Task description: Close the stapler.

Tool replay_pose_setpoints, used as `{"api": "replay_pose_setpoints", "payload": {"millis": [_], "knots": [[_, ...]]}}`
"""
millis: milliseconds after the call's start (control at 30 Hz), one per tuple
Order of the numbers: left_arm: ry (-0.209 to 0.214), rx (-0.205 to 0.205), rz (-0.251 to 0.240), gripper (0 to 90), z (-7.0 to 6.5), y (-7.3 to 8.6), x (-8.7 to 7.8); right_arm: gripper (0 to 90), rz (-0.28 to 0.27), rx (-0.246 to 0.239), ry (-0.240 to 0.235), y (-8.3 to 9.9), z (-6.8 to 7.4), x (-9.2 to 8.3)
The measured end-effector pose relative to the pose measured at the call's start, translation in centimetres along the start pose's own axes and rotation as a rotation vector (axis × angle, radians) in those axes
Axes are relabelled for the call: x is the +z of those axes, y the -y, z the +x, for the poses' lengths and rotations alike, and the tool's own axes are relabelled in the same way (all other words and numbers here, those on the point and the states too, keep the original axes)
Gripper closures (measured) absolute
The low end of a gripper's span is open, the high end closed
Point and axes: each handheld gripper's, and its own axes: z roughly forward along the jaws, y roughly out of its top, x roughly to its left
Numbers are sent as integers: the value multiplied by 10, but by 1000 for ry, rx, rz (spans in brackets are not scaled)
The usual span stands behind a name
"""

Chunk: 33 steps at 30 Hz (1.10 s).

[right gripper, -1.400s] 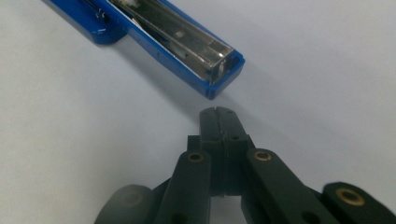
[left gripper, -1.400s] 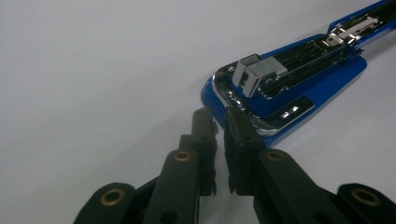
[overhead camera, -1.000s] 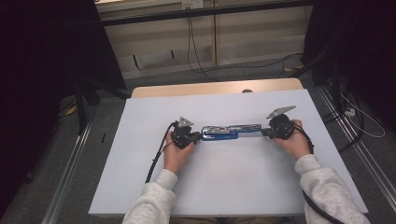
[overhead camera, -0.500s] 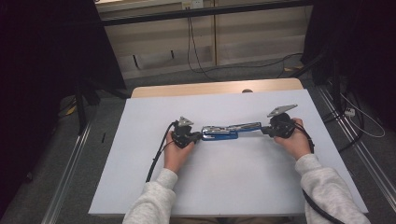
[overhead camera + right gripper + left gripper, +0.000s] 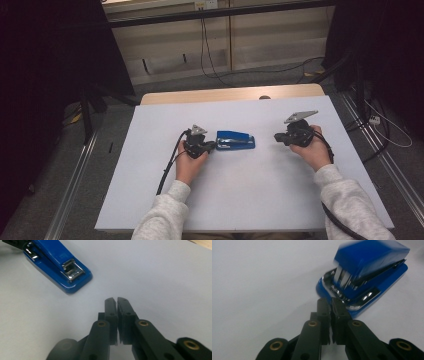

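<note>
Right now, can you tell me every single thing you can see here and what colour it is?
Stapler: one, blue with silver metal parts, lying closed on the table a little left of the middle.
Table: one, white top with a light wooden edge at the far side.
Cables: several, black, on the grey floor beyond the table.
Rails: metal, along the floor on both sides of the table.
Left claw: one, black, jaws together, tips right at the stapler's left end; whether they touch it is unclear.
Right claw: one, black, jaws almost together with nothing between them, apart from the stapler on its right.
Sleeves: two, light grey, coming in from the bottom.
</note>
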Motion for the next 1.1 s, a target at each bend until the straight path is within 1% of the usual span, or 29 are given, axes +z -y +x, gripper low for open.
{"api": "replay_pose_setpoints", "payload": {"millis": [33,100,167,200,267,300,367,400,433,467,500,533,567,600,633,667,700,733,767,800,833,867,900,933,967,1000,1067,1100], "knots": [[0,0,0,860,0,0,0,833,-1,3,-1,0,0,1],[5,-8,-1,858,0,0,0,787,-5,8,-11,0,1,1],[7,-6,1,858,1,0,0,773,-8,9,-20,0,2,2],[-3,-5,-4,851,1,0,0,740,-12,14,-23,0,2,1],[5,-14,-2,845,1,0,0,726,-16,22,-38,0,2,2],[-1,-17,-9,828,1,0,0,691,-17,25,-45,1,3,2],[-8,-23,-14,810,2,-1,-1,668,-12,26,-44,1,3,1],[-10,-26,-16,781,2,-1,-2,636,-17,31,-56,2,4,1],[-6,-27,-15,765,2,-1,-3,599,-25,34,-56,2,4,1],[-3,-24,-15,755,2,-1,-3,597,-24,28,-61,2,5,0],[-13,-23,-23,708,2,-2,-4,577,-22,25,-67,2,5,-1],[-9,-19,-23,669,3,-2,-5,541,-23,30,-64,2,6,-2],[3,-27,-25,666,3,-2,-7,527,-24,33,-67,3,6,-3],[-2,-42,-31,639,3,-2,-8,519,-26,32,-80,3,7,-4],[-2,-42,-31,599,3,-2,-8,489,-31,35,-85,3,7,-5],[7,-39,-40,596,5,-1,-13,469,-32,35,-87,3,8,-5],[7,-39,-40,571,5,-1,-13,466,-33,30,-93,3,8,-6],[23,-53,-48,512,5,0,-16,444,-34,31,-93,4,9,-7],[23,-53,-48,499,5,0,-16,415,-35,34,-92,4,9,-8],[29,-48,-47,494,4,0,-19,407,-36,34,-94,4,10,-9],[47,-50,-76,461,4,0,-24,396,-38,29,-97,5,11,-10],[61,-48,-87,422,4,0,-27,378,-36,29,-99,6,12,-11],[71,-37,-86,417,4,0,-30,364,-34,30,-97,7,13,-12],[76,-38,-96,407,3,0,-32,354,-34,28,-105,8,14,-12],[82,-40,-101,369,3,0,-34,344,-37,29,-109,9,16,-13],[92,-41,-102,340,3,1,-36,335,-42,28,-106,10,17,-15],[93,-47,-103,313,3,2,-38,302,-46,31,-109,11,19,-17],[102,-52,-100,287,5,4,-41,294,-50,34,-107,11,20,-18]]}}
